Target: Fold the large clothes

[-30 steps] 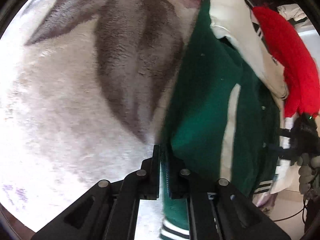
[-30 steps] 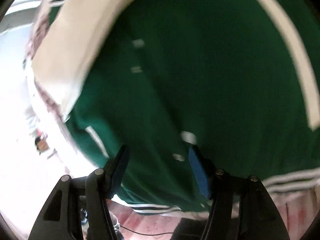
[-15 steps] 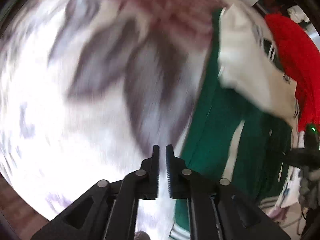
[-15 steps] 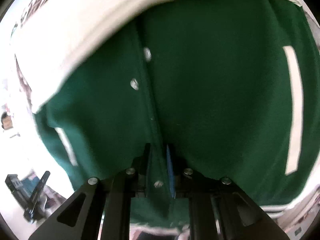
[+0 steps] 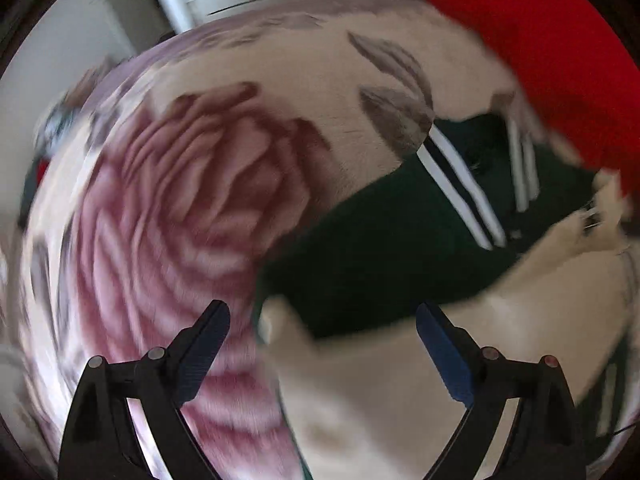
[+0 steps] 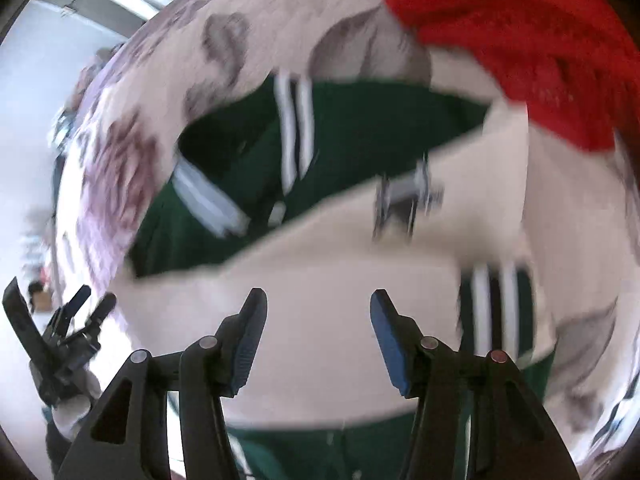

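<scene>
Both tongs have opened; only the right view shows the left tongs.

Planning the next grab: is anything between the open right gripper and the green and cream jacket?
Nothing visible. The right gripper is open right over the cream sleeve of the jacket, which lies on the floral blanket. The red garment lies off at the far side.

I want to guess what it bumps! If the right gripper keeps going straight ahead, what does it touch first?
Probably the cream sleeve of the green jacket: it lies right ahead of the open right gripper. The blur makes depth hard to judge.
</scene>
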Demonstrator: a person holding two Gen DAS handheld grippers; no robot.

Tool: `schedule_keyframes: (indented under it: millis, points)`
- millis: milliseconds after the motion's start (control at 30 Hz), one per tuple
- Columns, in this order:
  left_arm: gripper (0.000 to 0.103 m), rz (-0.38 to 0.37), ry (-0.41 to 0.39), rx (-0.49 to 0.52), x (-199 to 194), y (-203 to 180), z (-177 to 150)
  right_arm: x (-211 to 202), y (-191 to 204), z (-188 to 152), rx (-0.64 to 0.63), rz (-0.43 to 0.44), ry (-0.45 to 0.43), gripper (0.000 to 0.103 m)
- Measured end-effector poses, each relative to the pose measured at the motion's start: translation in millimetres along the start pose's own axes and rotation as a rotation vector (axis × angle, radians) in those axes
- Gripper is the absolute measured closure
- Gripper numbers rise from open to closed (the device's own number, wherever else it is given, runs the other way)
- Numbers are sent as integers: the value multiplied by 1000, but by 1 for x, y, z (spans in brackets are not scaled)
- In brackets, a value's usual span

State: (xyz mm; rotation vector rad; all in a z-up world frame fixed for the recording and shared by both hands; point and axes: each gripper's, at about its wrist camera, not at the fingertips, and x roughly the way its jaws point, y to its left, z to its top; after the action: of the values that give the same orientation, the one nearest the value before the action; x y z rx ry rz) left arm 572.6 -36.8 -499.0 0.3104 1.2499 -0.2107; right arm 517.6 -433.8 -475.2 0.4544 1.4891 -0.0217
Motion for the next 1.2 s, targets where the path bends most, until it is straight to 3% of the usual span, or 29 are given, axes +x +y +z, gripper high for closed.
schedule_keyframes:
  millis: [167,233,267,300,333,367,400,467,567,600,633,700,733,767,900,1100,1167,1200]
  points:
    - [11,71,140,190,77,-31,30,34,-19,70,-28,-53,34,47]
    - [16,79,149,261,90,-42,27,53,-18,83,-37,-68,44,47]
    - [24,89,128,302,92,-48,23,60,-20,89,-45,-78,51,47]
    - [45,64,103,333,91,-52,20,72,-22,94,-59,-77,63,47]
    - [55,45,80,356,89,-56,16,80,-22,98,-74,-79,73,47]
    - [78,70,61,376,89,-59,15,89,-21,101,-93,-85,83,47]
    - [91,101,48,394,88,-61,13,98,-19,105,-117,-89,101,47]
    - [95,117,24,398,86,-61,11,116,-17,112,-156,-104,139,47]
    - [98,139,2,386,86,-58,13,129,-16,118,-180,-118,148,48]
    - [101,159,-10,372,84,-56,15,127,-15,118,-189,-113,129,60]
    - [101,202,-22,360,83,-55,21,126,-12,119,-207,-99,111,80]
    - [102,154,-7,264,81,-36,35,123,-5,121,-233,-111,82,96]
    - [102,159,-10,247,81,-32,39,121,-1,122,-251,-136,60,99]
    - [103,211,-29,248,80,-30,43,120,2,124,-267,-153,46,100]
    - [103,168,-22,221,75,-20,55,115,4,130,-267,-170,0,101]
    - [96,-162,92,22,62,2,52,101,-24,142,-169,-23,88,99]
    - [82,-236,174,11,68,-4,47,90,-34,142,-155,6,114,86]
    - [75,-255,197,26,71,-7,43,84,-38,142,-151,14,109,62]
